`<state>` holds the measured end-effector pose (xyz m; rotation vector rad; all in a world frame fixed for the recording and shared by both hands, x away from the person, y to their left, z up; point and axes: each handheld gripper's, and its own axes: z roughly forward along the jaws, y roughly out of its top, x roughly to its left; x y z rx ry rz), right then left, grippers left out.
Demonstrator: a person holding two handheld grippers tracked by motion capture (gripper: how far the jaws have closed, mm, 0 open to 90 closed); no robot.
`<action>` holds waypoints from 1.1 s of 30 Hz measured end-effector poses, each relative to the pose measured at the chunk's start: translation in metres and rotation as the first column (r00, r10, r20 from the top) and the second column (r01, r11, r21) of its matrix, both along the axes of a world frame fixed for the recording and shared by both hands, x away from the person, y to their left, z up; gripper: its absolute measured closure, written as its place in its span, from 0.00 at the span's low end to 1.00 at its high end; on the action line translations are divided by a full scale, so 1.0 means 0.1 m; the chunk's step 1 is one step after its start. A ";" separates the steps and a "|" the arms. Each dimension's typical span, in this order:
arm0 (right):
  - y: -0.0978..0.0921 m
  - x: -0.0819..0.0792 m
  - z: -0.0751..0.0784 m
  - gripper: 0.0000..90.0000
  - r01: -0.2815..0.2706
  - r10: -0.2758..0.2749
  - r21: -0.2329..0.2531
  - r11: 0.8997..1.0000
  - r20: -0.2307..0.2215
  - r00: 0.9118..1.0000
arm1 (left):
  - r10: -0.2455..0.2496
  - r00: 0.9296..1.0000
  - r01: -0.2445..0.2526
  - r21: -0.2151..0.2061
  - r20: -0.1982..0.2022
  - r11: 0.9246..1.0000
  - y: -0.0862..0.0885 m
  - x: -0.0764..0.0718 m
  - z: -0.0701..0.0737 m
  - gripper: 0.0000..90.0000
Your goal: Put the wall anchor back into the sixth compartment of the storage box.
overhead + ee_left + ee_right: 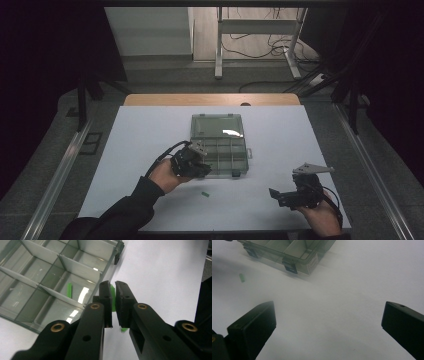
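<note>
A clear compartment box lies open in the middle of the white table, its lid flat behind it. My left gripper hovers at the box's front left corner, shut on a small green piece held upright between its pads. Just past the jaws in the left gripper view, another green piece lies in a compartment of the box. A third green piece lies loose on the table in front of the box, also seen in the right gripper view. My right gripper rests open near the front right, nothing between its jaws.
The white table has bare room left and right of the box. The box's latches face the front edge. Beyond the table stand a desk frame and cables on the floor. Metal rails run along both sides.
</note>
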<state>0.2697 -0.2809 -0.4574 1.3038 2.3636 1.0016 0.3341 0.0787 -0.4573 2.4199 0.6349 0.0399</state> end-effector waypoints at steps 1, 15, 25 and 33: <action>0.00 0.00 0.00 0.00 -0.001 0.001 -0.001 1.000 -0.001 1.000 | 0.003 1.000 -0.003 -0.002 0.001 1.000 0.00 0.01 0.01 0.94; 0.00 0.01 0.00 0.00 -0.005 0.005 -0.001 1.000 -0.008 1.000 | 0.035 0.999 -0.035 -0.010 0.034 0.999 0.01 0.12 0.12 0.94; 0.00 0.01 -0.01 0.00 -0.007 0.007 0.000 1.000 -0.014 1.000 | 0.068 0.997 -0.067 -0.022 0.035 0.998 -0.02 0.24 0.14 0.93; 0.00 0.01 -0.01 0.00 -0.011 0.011 0.002 1.000 -0.017 1.000 | 0.090 0.995 -0.090 -0.013 0.035 0.996 -0.04 0.34 0.09 0.94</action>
